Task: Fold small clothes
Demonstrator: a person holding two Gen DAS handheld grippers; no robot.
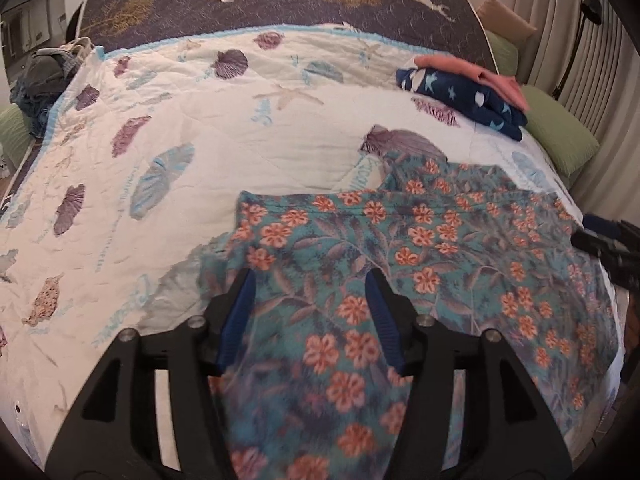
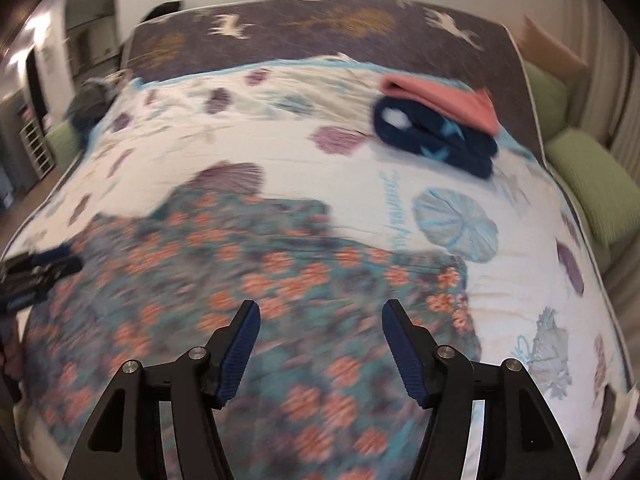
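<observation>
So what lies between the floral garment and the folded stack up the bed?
Only bare quilt with shell prints. The left wrist view shows nothing resting between the floral garment and the folded stack.

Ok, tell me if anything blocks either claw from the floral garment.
Nothing visible does. The floral garment lies spread on the quilt directly under both open claws, left and right. The folded pile sits well beyond it.
</observation>
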